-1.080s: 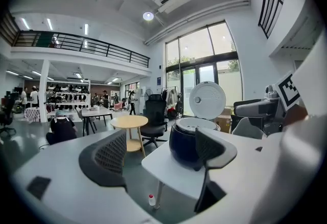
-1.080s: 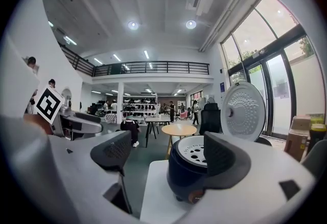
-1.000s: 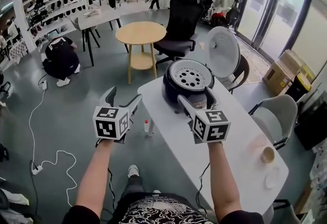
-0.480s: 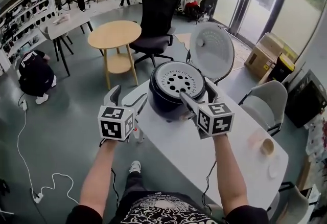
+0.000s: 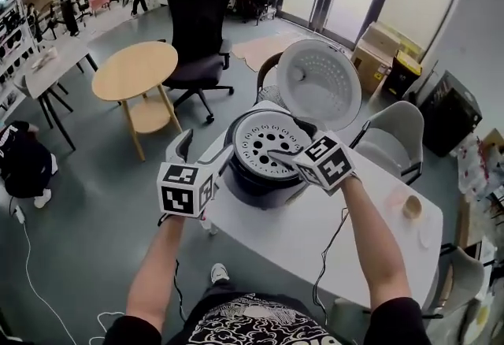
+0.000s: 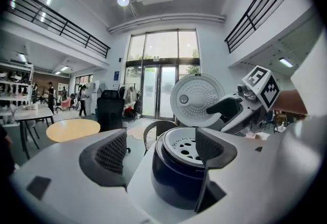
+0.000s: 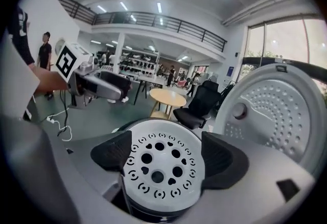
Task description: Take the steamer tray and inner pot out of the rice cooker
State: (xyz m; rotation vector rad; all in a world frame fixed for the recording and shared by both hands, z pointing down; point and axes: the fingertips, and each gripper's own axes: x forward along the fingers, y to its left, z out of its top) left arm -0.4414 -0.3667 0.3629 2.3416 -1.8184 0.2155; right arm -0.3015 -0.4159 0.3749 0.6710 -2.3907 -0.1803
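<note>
both spread | right tool [image 5: 288, 142] over steamer tray [image 5: 262, 140] | left tool [image 5: 203, 151] beside rice cooker [image 5: 250, 183]

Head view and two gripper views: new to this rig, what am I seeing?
No robot: a person holds a two-jaw gripper in each hand, each carrying a marker cube. The head view looks down from the person's head; the other two cameras ride on the grippers, looking along their jaws. On the white table stands a dark rice cooker, lid open, with the perforated steamer tray sitting in it; a cup stands farther right. The right gripper hovers over the tray, the left gripper beside the cooker. Both have jaws apart and hold nothing.
</note>
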